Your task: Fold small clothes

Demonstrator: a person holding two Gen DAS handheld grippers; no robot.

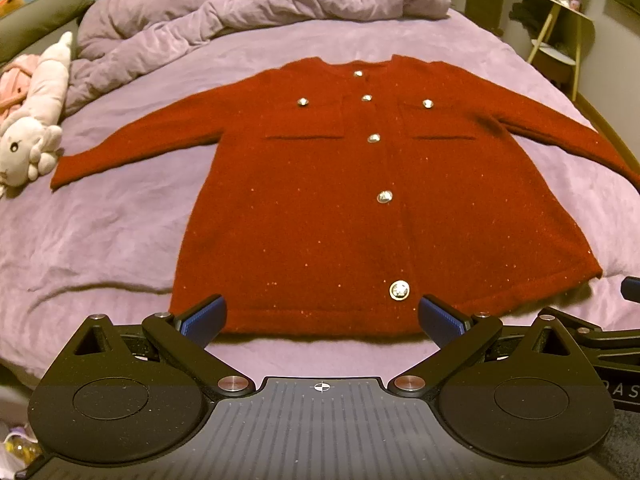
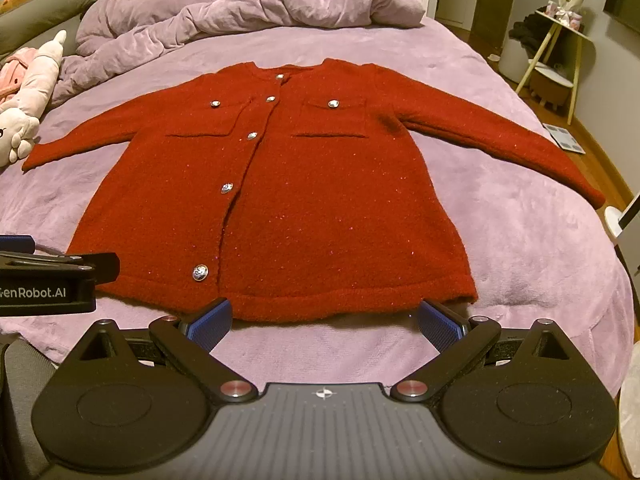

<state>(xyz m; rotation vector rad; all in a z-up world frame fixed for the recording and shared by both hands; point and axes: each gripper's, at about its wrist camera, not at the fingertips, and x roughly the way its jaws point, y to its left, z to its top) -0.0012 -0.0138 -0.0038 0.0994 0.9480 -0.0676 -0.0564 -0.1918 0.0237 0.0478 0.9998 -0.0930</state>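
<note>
A small red knit cardigan [image 1: 320,200] with silver buttons lies flat and face up on the purple bed, both sleeves spread out to the sides. The same cardigan [image 2: 304,200] fills the middle of the right wrist view. My left gripper [image 1: 322,320] is open just short of the hem, its blue pads apart and holding nothing. My right gripper [image 2: 324,322] also stands open at the hem, nearer the cardigan's right half, with nothing between its fingers. The left gripper's body [image 2: 48,280] shows at the left edge of the right wrist view.
A rumpled purple duvet [image 1: 260,4] is bunched at the head of the bed. Plush toys [image 1: 36,120] lie at the bed's left side. A small wooden side table [image 2: 560,48] stands on the floor to the right. The purple sheet [image 1: 100,232] surrounds the cardigan.
</note>
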